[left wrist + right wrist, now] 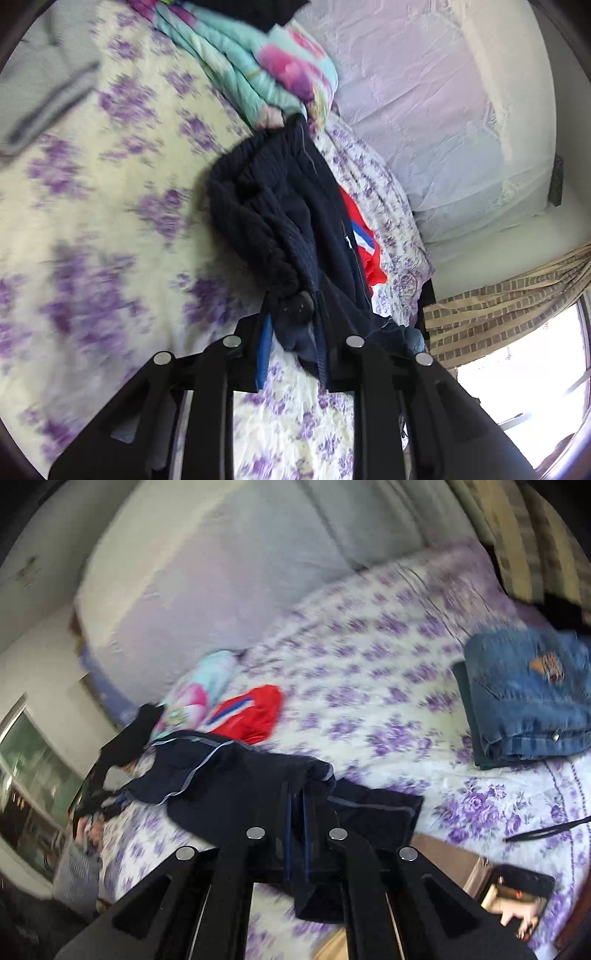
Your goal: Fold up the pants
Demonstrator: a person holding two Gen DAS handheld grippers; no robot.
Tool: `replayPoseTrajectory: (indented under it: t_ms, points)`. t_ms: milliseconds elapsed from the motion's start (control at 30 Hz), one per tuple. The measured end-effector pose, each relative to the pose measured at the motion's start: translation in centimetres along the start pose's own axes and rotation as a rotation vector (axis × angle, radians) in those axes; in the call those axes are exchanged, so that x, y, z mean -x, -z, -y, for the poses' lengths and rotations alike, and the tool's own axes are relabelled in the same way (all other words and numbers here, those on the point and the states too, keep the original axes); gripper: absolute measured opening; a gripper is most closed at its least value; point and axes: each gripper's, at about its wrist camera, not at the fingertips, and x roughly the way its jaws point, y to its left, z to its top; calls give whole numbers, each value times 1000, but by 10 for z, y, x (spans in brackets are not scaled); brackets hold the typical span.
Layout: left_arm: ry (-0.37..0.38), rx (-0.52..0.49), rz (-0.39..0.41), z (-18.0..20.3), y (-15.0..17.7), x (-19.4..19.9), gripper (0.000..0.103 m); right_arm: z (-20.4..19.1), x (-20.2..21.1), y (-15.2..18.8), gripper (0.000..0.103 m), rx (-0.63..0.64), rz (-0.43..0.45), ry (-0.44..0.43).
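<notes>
Dark navy pants (280,206) with an elastic waistband hang bunched over the floral bedsheet (110,192). My left gripper (293,314) is shut on the bunched waistband. In the right wrist view the same pants (236,775) stretch from my right gripper (297,797), which is shut on the pants, to the left gripper (110,760) at the left. Part of the pants drapes over the bed edge below my right gripper.
A red garment (251,712) and a turquoise-pink quilt (258,70) lie near the pillow end. Folded blue jeans (528,694) sit on a dark folded garment at the right. A phone (517,897) lies at the bed's corner. A curtain and window (517,332) stand beside the bed.
</notes>
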Motion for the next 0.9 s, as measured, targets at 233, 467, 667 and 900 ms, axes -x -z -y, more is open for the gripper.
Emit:
replayPoseTrajectory:
  t_ms: [233,467,667,900]
  points:
    - [-6,60,55,-54,14,76,12,-43,59,99,4,133,-85,-6]
    - [64,35,-148,-54,38,20,26,-61,99,130,0,141,-53,92]
    - [75,26,-121,-30,22,-30,60,-63,93,135,4,119,-69,158]
    - [-100,-75,-74,-21,10,-23,68,-64,65,156,63,-27,-76,105]
